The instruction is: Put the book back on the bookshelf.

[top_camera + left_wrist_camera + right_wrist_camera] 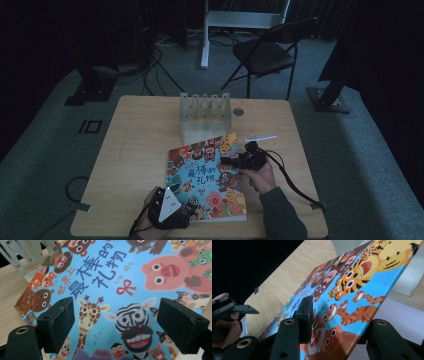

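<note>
Clamping onto the right edge of the picture book point(352, 302), the right gripper point(332, 325) has 1 jaw flat on the cover and the other tucked beneath, so the book's edge sits between them and the jaws look pressed on it. In the high view that right gripper point(245, 160) sits right of center, at the book's right side, with the hand behind it. Over at the lower middle of the high view, the left gripper point(170, 207) hovers at the book's near left corner; in its own view the left gripper point(115, 322) has its 2 foam pads point(58, 322) standing wide apart with nothing between them, just the giraffe and zebra faces on the cover below.

Handling call: this book point(207, 175) looks like a thin, glossy hardback, stiff enough to lift by 1 edge, fairly light, but slick on the cover, so a grip well in from the edge or near the spine seems safest. It appears tilted up off the wooden table point(135, 145) on the gripped side.

Beyond it, at upper center, stands a pale slotted rack point(205, 115) just beyond the book's far edge; its slots look empty, though the dim light makes that hard to confirm. A small white strip point(260, 136) lies to the rack's right.
</note>
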The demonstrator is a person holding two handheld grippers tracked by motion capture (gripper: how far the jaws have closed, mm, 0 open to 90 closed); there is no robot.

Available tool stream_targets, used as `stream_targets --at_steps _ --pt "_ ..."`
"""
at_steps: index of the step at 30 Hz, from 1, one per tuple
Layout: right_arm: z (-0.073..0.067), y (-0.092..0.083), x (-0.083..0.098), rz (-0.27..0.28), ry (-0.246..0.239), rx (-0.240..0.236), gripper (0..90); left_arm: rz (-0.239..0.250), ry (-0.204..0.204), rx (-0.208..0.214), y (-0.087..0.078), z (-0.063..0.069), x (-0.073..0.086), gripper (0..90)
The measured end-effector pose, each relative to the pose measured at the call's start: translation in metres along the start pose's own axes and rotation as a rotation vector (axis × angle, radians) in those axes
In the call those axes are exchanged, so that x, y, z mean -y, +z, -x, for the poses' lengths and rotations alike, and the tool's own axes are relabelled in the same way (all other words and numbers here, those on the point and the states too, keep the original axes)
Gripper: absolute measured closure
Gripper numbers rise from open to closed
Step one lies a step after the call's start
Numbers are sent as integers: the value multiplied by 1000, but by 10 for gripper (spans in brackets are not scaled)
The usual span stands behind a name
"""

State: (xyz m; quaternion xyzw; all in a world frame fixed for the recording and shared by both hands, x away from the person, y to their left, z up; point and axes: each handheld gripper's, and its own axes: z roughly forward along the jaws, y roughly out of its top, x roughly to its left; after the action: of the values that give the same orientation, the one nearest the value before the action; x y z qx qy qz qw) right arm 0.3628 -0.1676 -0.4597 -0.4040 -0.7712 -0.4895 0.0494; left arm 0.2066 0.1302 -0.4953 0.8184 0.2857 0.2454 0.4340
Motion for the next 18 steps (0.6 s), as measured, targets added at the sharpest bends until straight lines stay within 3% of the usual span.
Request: stream_targets --at_steps 5,18 --pt "-11 -8 -5 26 -32 1 618 -2 -1 -14 -1 -3 1 149" --pt "-24 -34 -10 127 -70 -16 729 2 -29 -50 -5 -18 3 151"
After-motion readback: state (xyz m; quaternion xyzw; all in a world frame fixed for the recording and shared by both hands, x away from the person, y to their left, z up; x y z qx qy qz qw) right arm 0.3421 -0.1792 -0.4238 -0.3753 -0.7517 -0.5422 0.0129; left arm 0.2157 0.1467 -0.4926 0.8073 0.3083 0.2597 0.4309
